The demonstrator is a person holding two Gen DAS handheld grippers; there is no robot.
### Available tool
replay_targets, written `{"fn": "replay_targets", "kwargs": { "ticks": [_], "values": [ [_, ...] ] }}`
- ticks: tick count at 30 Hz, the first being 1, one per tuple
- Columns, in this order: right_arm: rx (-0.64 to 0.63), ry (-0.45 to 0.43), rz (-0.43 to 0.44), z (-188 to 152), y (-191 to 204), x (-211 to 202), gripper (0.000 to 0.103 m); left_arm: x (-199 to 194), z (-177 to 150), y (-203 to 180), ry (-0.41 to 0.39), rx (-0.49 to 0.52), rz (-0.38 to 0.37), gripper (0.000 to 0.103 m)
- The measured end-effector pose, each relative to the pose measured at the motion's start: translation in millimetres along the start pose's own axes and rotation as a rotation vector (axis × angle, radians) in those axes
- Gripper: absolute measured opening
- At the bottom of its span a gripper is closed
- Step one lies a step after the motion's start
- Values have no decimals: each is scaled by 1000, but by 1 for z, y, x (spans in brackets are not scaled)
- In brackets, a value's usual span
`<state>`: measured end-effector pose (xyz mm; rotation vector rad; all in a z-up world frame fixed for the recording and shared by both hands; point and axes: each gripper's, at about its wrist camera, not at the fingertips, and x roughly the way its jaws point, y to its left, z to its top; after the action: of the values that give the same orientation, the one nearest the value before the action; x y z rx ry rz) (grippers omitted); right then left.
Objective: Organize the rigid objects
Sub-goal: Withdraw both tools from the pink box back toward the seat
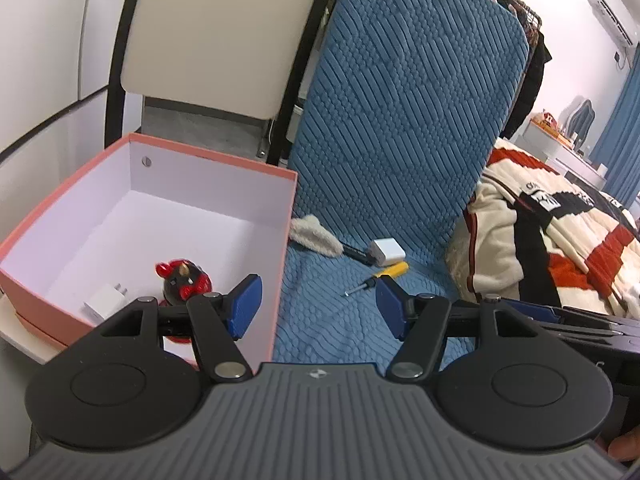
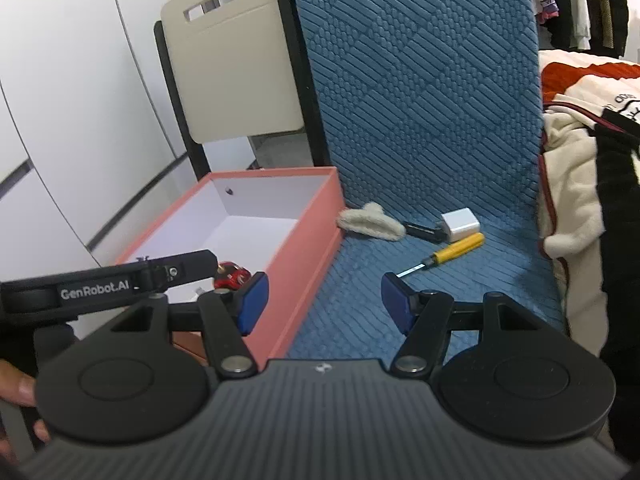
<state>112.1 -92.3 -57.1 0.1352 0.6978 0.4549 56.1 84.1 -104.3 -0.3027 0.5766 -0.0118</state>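
Pink box (image 1: 120, 312) holds a toy (image 1: 182, 282) and plug (image 1: 105, 303); both grippers (image 1: 318, 308) (image 2: 324, 300) spread wide, empty, screwdriver (image 2: 448, 255) ahead on blue mat (image 2: 360, 304).

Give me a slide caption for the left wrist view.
Open left tongs hover between the pink cardboard box, holding a red-and-black figurine and white charger, and a yellow-handled screwdriver on the blue cushion.

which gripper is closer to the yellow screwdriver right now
Right, by a small margin, as far as these views show. The right gripper hangs open over the blue cushion with the yellow screwdriver ahead to its right. The left gripper, also open, sits by the pink box wall.
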Motion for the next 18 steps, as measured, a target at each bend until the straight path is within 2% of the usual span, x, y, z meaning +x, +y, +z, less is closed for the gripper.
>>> {"fn": "replay_targets", "kwargs": {
  "ticks": [11,18],
  "values": [
    [5,-6,-57,-29,-30,-8,65,11,-24,-34,12,50,-43,69],
    [22,-15,-81,-37,-51,-14,65,24,-32,-51,12,55,-72,69]
  ]
}}
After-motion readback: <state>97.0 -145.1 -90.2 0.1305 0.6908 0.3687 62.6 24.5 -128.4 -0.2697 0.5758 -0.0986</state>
